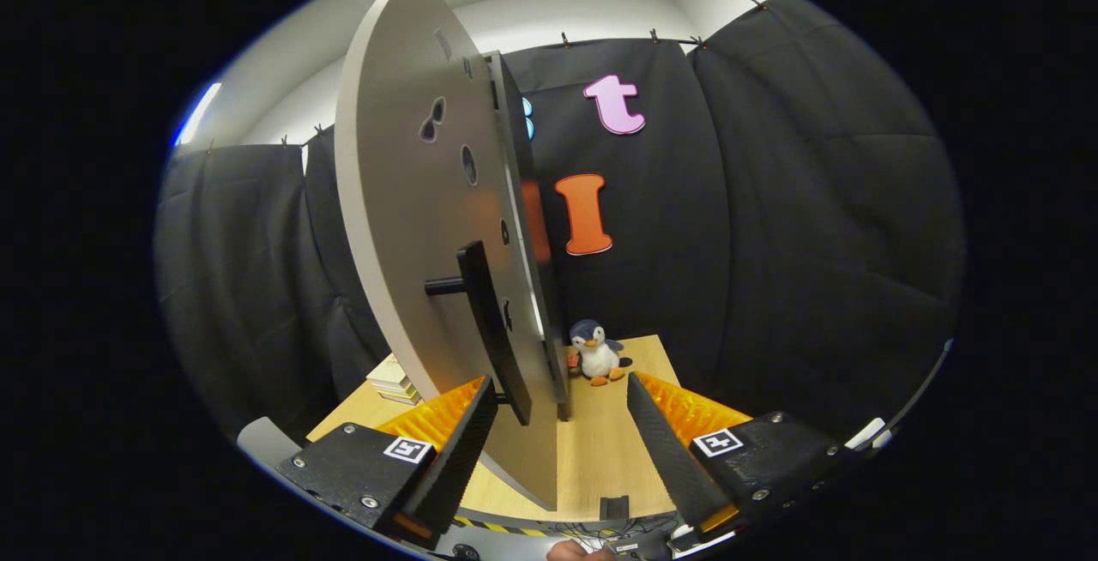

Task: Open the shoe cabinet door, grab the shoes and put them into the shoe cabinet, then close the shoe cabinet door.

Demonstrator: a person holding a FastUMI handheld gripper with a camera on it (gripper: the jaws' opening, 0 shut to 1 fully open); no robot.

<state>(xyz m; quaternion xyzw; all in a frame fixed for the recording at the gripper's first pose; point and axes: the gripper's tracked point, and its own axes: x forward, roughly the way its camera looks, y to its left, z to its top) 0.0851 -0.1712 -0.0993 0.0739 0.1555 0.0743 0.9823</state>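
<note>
The shoe cabinet door (412,226) stands swung open, edge-on, its black handle (493,329) running upright just ahead of the left finger at about eleven o'clock from the spread, empty claw (562,437); beyond, at twelve, a toy penguin (596,353) sits on the bench (600,449).

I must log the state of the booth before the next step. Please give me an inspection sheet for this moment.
Surface: light wooden table, bare ahead of the fingers.
Job's things: cabinet door swung out, seen nearly edge-on; its black handle sits between the fingers, nearer the left one.
Clutter: toy penguin beyond the fingers; stack of books behind the door.
Grippers: gripper open, fingers either side of the door's edge, pressing nothing.
Cables: thin wires at the near table edge.
Surroundings: black cloth wall.
</note>
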